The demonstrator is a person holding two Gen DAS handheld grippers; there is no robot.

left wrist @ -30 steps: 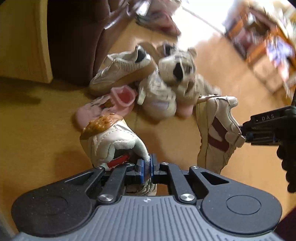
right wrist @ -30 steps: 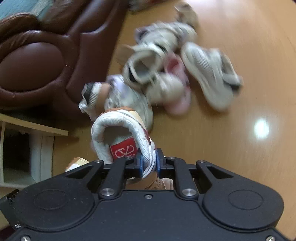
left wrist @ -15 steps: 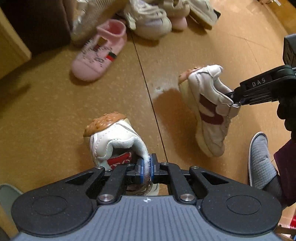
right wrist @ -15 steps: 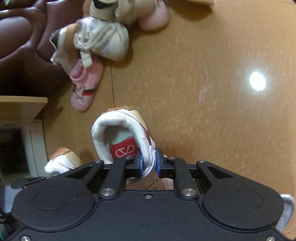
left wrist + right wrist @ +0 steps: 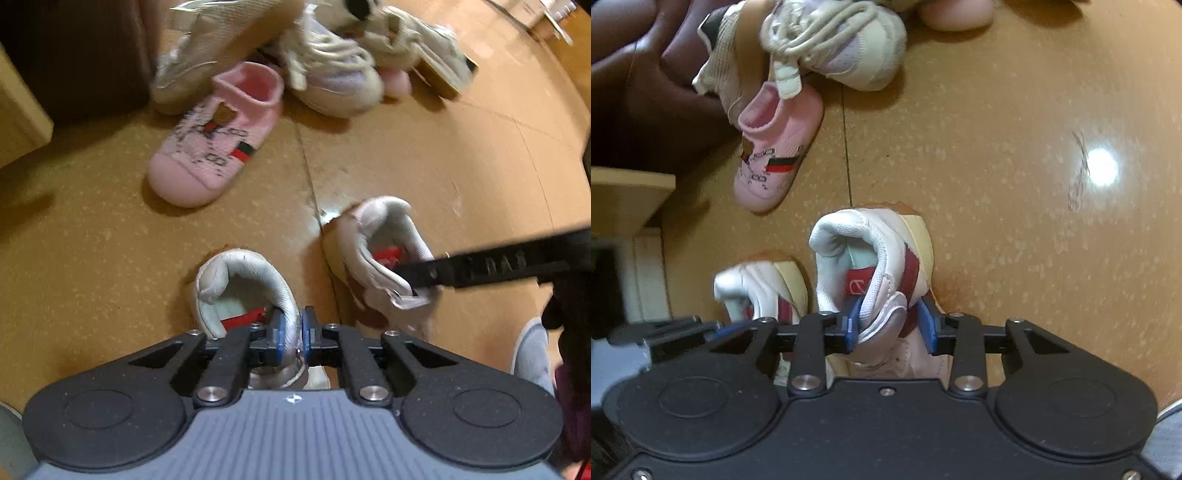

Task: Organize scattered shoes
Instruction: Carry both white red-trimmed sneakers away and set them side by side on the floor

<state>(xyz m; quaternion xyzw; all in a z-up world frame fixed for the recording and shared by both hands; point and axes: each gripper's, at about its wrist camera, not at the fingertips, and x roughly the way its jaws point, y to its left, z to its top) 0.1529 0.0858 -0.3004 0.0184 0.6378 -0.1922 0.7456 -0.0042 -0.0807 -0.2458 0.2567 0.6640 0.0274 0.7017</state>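
With both white sneakers down on the floor side by side, the pair is nearly placed. Left gripper has its fingers clamped on the heel collar of the left white sneaker. Right gripper has its fingers apart, straddling the heel collar of the right white sneaker; I judge it is letting go.

Key relation: each shoe lies straight ahead of its own fingers, long axis running away from the camera, toes toward the top of the frame, the two roughly parallel and just beside each other.

Next candidate: pink sock shoe, upper left of the right wrist view, lying apart from the pile of beige sneakers at top centre of the left view. Left gripper looks nearer to it.

No containers visible.
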